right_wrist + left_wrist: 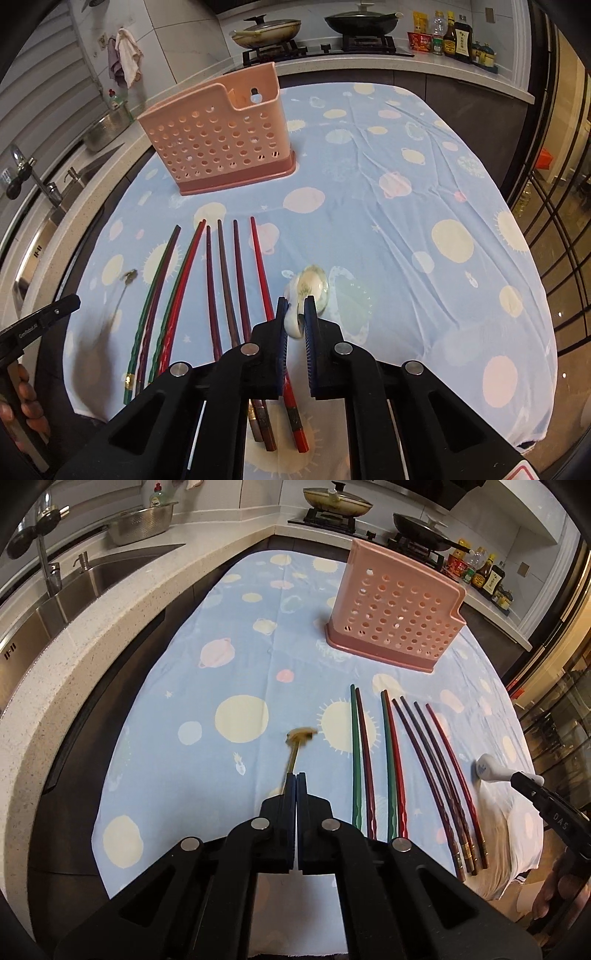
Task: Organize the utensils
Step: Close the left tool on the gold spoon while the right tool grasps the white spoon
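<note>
Left tongs [296, 781]: clenched on the thin stem of a small gold fork [300, 738], which sticks out ahead of the tips, head blurred, above the cloth.
Right tongs [296, 308]: clamped on the handle of a white spoon [312, 286]; the bowl juts out past the tips, and a faint shadow lies on the cloth just beyond it.
Right tongs in the left view [526, 778]: at the right edge, beyond the chopsticks, with the spoon [489, 766] at the tip.
Left tongs in the right view [72, 302]: at the left edge, a hand [26, 395] on the grip below; the fork [129, 276] is a dark blur ahead of them.
Chopsticks [225, 280]: eight in a row, flat on the cloth between the two tongs, tips pointing away; green and dark red ones nearer the left tongs, brown and red ones nearer the right.
Rack [218, 142]: pink, perforated, upright, well ahead of both tongs, past the chopstick tips.
Cloth [424, 192]: blue with suns and planets, covering the counter under everything.
</note>
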`<state>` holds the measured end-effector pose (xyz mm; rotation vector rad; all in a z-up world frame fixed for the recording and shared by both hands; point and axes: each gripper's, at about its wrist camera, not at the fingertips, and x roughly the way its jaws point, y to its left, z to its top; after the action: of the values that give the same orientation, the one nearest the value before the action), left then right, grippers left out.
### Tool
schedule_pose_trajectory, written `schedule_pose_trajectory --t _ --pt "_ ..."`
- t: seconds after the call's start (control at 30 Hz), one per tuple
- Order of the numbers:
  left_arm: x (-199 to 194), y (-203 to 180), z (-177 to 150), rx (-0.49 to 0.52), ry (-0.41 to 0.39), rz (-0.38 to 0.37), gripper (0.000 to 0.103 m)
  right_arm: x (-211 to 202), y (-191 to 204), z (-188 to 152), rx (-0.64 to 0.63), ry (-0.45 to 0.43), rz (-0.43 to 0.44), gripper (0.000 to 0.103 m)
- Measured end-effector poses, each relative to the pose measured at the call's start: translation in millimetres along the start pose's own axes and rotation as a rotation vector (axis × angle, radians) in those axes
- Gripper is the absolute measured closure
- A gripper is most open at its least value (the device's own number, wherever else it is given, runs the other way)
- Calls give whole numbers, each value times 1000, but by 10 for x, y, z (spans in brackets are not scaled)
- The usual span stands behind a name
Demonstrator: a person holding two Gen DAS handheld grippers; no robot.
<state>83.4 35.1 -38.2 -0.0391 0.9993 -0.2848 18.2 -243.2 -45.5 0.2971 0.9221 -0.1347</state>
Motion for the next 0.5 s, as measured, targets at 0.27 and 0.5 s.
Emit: schedule_pose_trajectory --t 0.27,0.5 --pt "-96 16 71 2 -31 0 103 -96 52 55 -9 -28 15 97" --pt "249 95 -225 -37 86 -22 66 -83 40 -20 -15 -21 14 97"
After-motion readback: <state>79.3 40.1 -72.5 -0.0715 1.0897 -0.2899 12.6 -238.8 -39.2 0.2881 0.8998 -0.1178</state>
